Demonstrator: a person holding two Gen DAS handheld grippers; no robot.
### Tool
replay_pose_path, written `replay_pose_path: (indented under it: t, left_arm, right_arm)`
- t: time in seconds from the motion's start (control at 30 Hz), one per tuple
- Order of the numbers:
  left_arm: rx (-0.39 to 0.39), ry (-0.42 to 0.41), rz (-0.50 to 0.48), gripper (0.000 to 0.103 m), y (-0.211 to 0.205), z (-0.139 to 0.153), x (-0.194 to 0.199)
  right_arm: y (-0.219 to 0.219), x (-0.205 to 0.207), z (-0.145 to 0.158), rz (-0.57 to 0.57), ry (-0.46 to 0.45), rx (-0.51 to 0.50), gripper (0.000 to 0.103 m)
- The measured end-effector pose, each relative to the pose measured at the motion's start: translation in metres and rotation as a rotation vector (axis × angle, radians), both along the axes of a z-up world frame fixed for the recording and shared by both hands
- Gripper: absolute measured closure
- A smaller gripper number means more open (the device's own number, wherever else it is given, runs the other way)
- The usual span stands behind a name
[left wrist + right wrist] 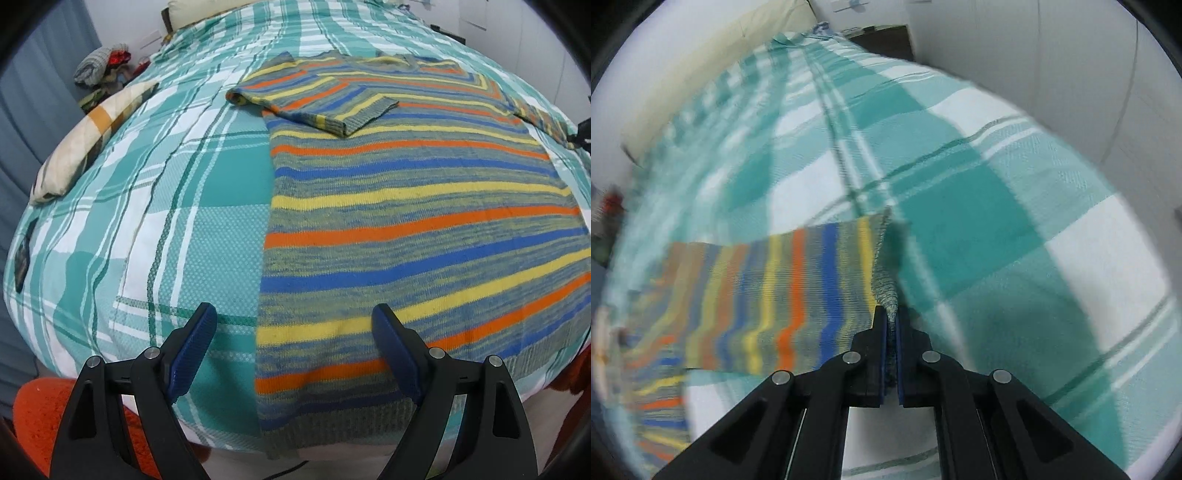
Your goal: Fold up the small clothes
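A striped knit sweater (406, 206) in orange, blue, yellow and grey-green lies flat on the teal plaid bedspread (177, 206). Its left sleeve (321, 107) is folded in across the chest. My left gripper (295, 332) is open and empty, hovering above the sweater's bottom-left hem. My right gripper (892, 317) is shut on the ribbed cuff of the right sleeve (798, 288), which it holds lifted above the bed. In the left wrist view that sleeve (543, 118) and a bit of the right gripper (583, 133) show at the far right edge.
A quilted pillow (92, 140) lies at the bed's left side, with a pile of clothes (103, 70) beyond it. An orange rug (40, 417) lies below the bed's front edge. White walls (1052, 74) border the bed on the right.
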State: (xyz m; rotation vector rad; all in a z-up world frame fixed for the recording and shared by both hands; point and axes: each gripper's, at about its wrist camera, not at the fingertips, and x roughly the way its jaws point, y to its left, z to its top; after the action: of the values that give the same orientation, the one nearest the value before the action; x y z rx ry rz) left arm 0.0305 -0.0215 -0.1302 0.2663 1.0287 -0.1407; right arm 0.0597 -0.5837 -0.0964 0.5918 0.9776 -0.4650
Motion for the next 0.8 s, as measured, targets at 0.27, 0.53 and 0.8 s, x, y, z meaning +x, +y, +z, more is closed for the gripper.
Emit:
replay_pose_path:
  t: [0.27,0.53,0.8]
  left_arm:
    - [-0.017,0.007,-0.005,0.016,-0.002,-0.003,0.001]
    - [0.014,-0.001,-0.001,0.016,0.0,-0.004,-0.003]
    - [0.047,0.0,-0.012,0.016,0.0,-0.003,-0.003]
  right_arm:
    - [-0.01,-0.054,-0.004,-0.13,-0.153,0.286,0.046]
    - [0.009,-0.041,-0.016,-0.153,-0.061,0.11,0.101]
    - [0.023,-0.036,-0.016,-0.156,0.022,-0.039,0.1]
